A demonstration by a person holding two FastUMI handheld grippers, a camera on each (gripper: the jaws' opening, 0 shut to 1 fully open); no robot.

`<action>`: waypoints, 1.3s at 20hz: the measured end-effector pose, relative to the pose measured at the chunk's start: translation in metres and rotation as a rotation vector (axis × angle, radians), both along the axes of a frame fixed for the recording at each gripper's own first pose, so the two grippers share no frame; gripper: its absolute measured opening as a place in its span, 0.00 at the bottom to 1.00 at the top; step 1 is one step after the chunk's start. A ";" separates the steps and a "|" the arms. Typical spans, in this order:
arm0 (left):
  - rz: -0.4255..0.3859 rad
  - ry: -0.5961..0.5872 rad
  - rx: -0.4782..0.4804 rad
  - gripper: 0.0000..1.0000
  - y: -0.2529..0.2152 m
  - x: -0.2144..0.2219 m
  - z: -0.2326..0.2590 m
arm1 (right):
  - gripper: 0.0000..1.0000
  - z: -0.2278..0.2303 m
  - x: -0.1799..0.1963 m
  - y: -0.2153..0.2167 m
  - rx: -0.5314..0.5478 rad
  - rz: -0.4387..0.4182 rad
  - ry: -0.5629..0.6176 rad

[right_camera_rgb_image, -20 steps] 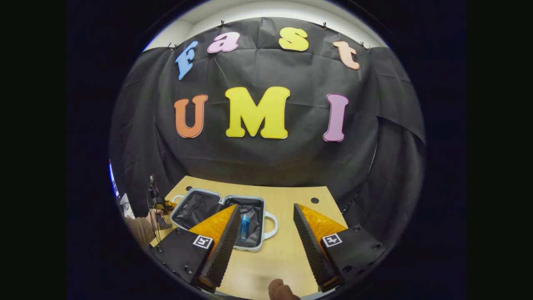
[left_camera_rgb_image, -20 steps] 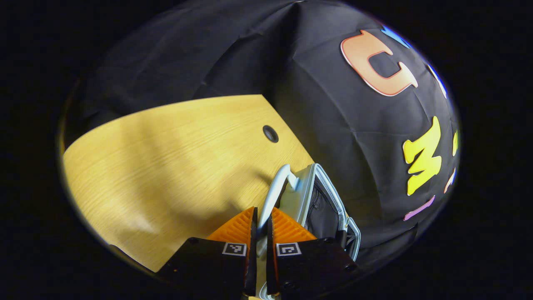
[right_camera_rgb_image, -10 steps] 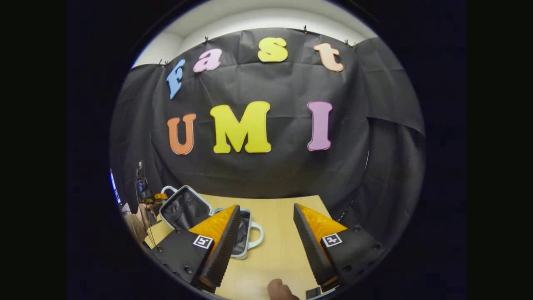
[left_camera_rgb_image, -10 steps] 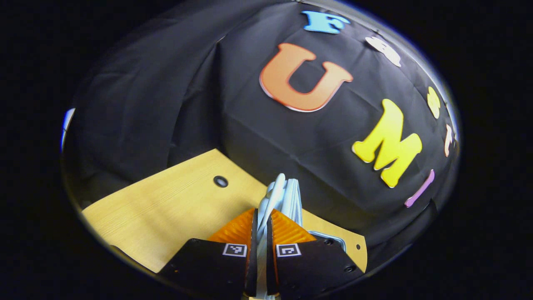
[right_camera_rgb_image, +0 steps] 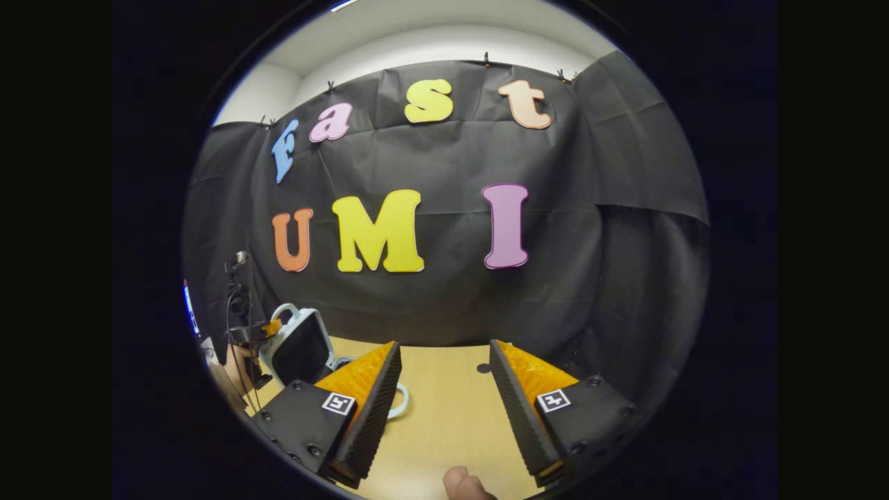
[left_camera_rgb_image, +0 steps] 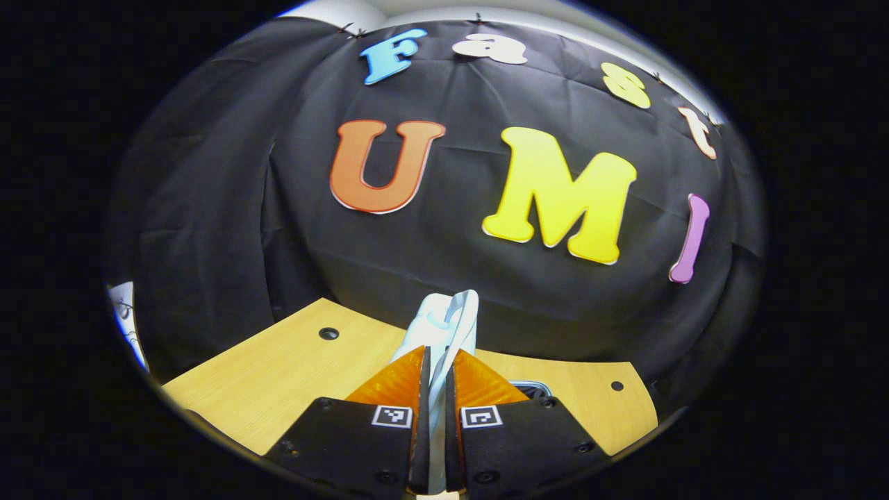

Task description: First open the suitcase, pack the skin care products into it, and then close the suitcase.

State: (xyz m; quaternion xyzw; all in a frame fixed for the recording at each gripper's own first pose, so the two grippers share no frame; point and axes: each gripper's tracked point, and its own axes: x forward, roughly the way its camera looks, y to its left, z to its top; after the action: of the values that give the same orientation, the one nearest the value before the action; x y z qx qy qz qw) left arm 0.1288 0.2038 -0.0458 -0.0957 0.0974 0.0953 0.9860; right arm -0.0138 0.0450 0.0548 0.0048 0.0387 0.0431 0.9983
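We see the left claw (left_camera_rgb_image: 436,378) pointing level toward the booth wall, its fingers clamped on the pale handle (left_camera_rgb_image: 455,321) of the suitcase lid (right_camera_rgb_image: 300,348) — the lid stands nearly upright at nine o'clock in the right gripper view. The right claw (right_camera_rgb_image: 444,389) hovers above the bench (right_camera_rgb_image: 444,430), fingers wide apart, gripping nothing.

a staged recording booth, not a lived-in room: black cloth wall (right_camera_rgb_image: 444,292) hangs clipped from its top edge directly behind a bare light-wood desk (right_camera_rgb_image: 444,423) with round cable holes. above the cloth, a plain white wall (right_camera_rgb_image: 444,42) shows. cables and equipment (right_camera_rgb_image: 239,305) stand at the desk's left end.
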 end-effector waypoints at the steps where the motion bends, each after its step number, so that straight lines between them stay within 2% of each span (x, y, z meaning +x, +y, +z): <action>1: -0.016 0.006 0.024 0.12 -0.021 0.002 -0.002 | 0.77 0.000 -0.001 -0.006 -0.005 0.008 -0.007; 4: -0.052 0.026 0.089 0.12 -0.082 -0.006 -0.023 | 0.75 0.000 0.000 -0.020 -0.009 0.021 -0.016; 10: -0.131 0.153 0.222 0.12 -0.180 0.006 -0.089 | 0.75 -0.018 0.005 -0.058 -0.020 -0.010 0.007; 12: -0.167 0.205 0.276 0.12 -0.202 0.010 -0.116 | 0.76 -0.030 0.006 -0.067 -0.017 -0.026 0.032; 17: -0.291 0.362 0.531 0.12 -0.242 0.016 -0.187 | 0.75 -0.051 0.003 -0.085 -0.034 -0.055 0.071; 19: -0.303 0.413 0.540 0.13 -0.245 0.015 -0.209 | 0.77 -0.056 0.001 -0.095 -0.031 -0.069 0.078; 21: -0.309 0.428 0.516 0.19 -0.250 0.016 -0.215 | 0.77 -0.060 0.001 -0.104 -0.024 -0.085 0.089; 22: -0.308 0.428 0.504 0.28 -0.252 0.016 -0.216 | 0.77 -0.062 0.002 -0.109 -0.016 -0.092 0.093; 23: -0.314 0.435 0.482 0.32 -0.256 0.013 -0.215 | 0.77 -0.063 0.003 -0.111 -0.003 -0.095 0.097; 24: -0.325 0.434 0.451 0.44 -0.261 0.011 -0.216 | 0.75 -0.064 0.004 -0.113 0.009 -0.099 0.100; 25: -0.322 0.415 0.434 0.49 -0.264 0.010 -0.205 | 0.75 -0.064 0.006 -0.114 0.022 -0.099 0.100; 26: -0.320 0.377 0.409 0.67 -0.268 0.008 -0.189 | 0.75 -0.063 0.007 -0.112 0.035 -0.095 0.101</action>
State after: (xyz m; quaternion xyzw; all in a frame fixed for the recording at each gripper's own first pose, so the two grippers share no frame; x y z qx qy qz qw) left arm 0.1364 -0.0642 -0.2351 0.1402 0.2711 -0.0273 0.9519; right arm -0.0068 -0.0669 -0.0085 0.0263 0.0879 -0.0038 0.9958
